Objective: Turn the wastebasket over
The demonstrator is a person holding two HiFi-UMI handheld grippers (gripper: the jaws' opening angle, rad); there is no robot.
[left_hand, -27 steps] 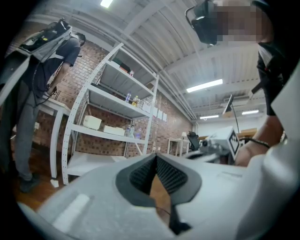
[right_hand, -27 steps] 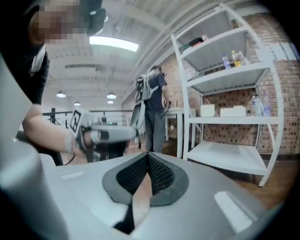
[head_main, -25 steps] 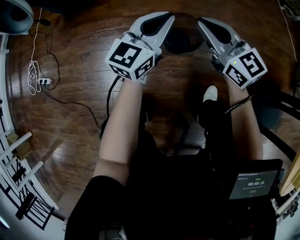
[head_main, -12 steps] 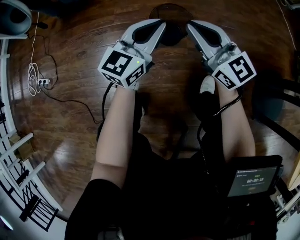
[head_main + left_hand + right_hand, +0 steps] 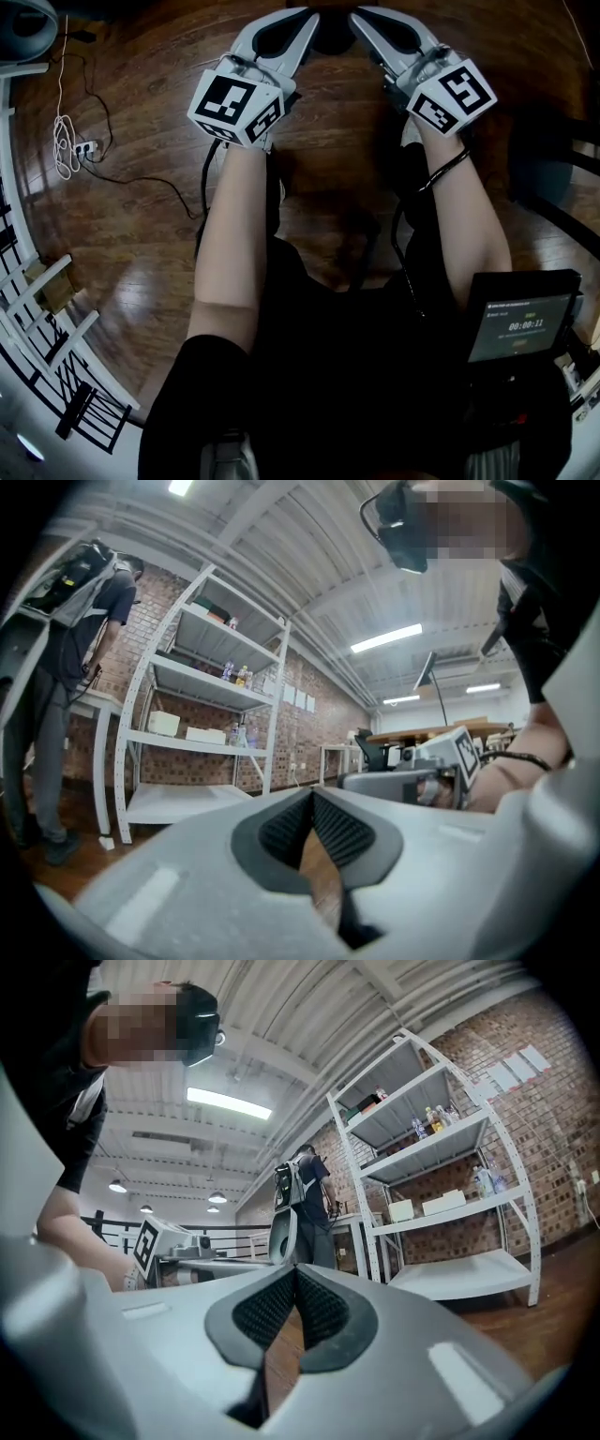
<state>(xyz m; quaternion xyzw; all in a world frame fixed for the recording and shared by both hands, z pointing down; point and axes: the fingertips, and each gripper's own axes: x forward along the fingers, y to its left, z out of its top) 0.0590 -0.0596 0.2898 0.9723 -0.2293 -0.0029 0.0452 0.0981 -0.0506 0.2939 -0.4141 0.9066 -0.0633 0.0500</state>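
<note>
In the head view my left gripper (image 5: 302,17) and right gripper (image 5: 364,17) reach out over the wooden floor (image 5: 141,234), their tips angled towards each other near the top edge. Between the tips only a dark patch of the wastebasket (image 5: 330,32) shows; the rest is cut off by the frame. In the left gripper view the left gripper (image 5: 312,793) has its ribbed pads meeting at the tip with nothing between them. The right gripper (image 5: 294,1268) looks the same in its own view. Each view shows the other gripper's marker cube, the right one's (image 5: 461,752) and the left one's (image 5: 155,1239).
A white cable and power strip (image 5: 73,150) lie on the floor at the left, beside a white railing (image 5: 37,323). A screen (image 5: 521,324) hangs at my lower right. White shelving (image 5: 202,728) and a standing person (image 5: 56,677) are across the room.
In the head view both grippers have shifted up the frame and drawn closer together. The dark wastebasket has slid from between them to the top edge.
</note>
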